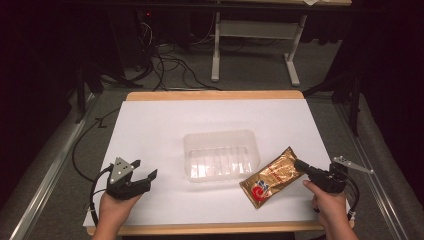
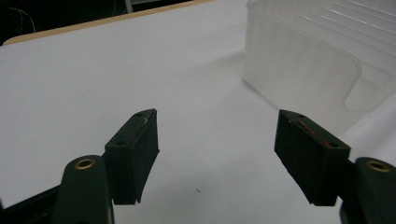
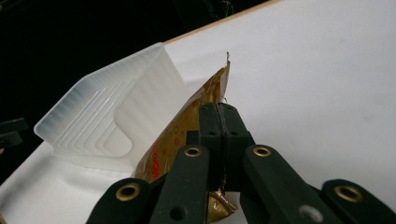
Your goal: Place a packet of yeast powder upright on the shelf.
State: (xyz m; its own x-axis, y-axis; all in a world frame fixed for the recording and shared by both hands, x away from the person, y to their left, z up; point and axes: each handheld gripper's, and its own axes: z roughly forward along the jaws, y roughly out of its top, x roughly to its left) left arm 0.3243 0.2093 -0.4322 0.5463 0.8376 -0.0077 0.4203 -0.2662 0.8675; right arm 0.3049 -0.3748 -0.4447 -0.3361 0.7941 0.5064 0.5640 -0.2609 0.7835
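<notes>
Left gripper (image 1: 145, 170): held low over the white table (image 1: 165, 120) at its near-left corner, jaws spread, nothing between them. Clear plastic tray (image 1: 221, 155): set at table centre. Gold foil packet (image 1: 270, 177): placed just right of the tray, 1 edge pinched by the right gripper (image 1: 298, 164), jaws clamped together on it.

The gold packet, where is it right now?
In the high view the gold packet lies on the table's right side, just right of the clear plastic tray, with the right tongs shut on its edge.
</notes>
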